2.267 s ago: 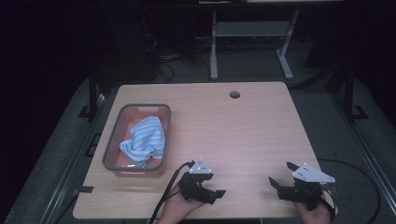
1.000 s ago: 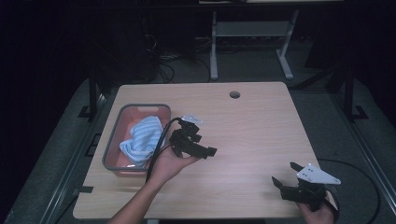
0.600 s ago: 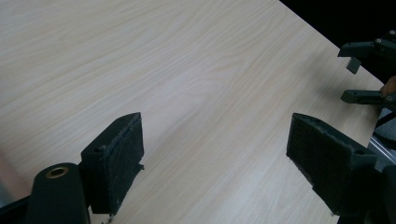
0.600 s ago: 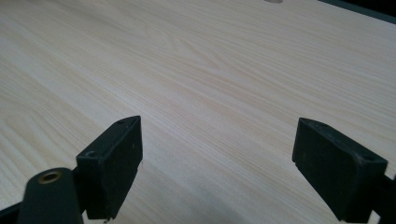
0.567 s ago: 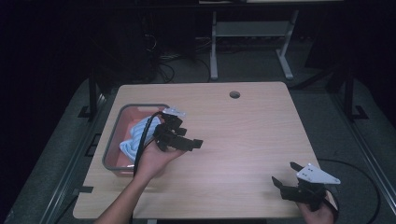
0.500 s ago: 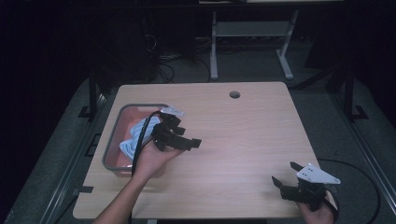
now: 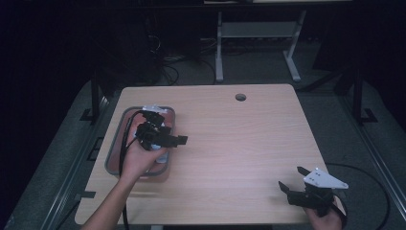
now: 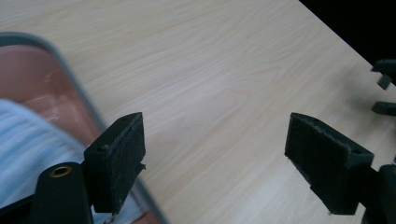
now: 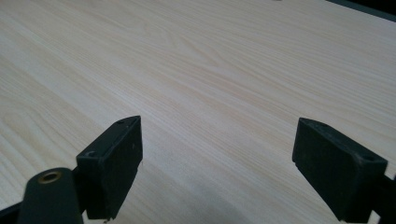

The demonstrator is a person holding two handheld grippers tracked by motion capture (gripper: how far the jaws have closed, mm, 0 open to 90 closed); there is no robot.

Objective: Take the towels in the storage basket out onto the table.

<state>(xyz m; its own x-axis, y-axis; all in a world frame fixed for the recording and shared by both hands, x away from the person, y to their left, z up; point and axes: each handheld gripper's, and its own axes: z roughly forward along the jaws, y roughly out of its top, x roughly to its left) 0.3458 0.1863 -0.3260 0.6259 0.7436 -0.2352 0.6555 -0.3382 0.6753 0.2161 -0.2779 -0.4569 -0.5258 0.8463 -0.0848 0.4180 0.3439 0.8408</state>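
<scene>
Your left gripper (image 7: pixel 165 139) hovers over the right-hand part of the grey-rimmed tray (image 7: pixel 115 148), jaws spread wide and holding nothing. The blue-and-white striped cloth (image 8: pixel 28 144) lies bunched inside that tray. In the left gripper view it sits to the left of and below the jaws, with the tray's right rim passing under the left one, so the jaws point out across the bare wooden table (image 7: pixel 239 143), away from the cloth. Your right gripper (image 7: pixel 294 184), also wide open and empty, rests well apart from the tray near the table's front right corner. The left hand is much the nearer to the cloth.
</scene>
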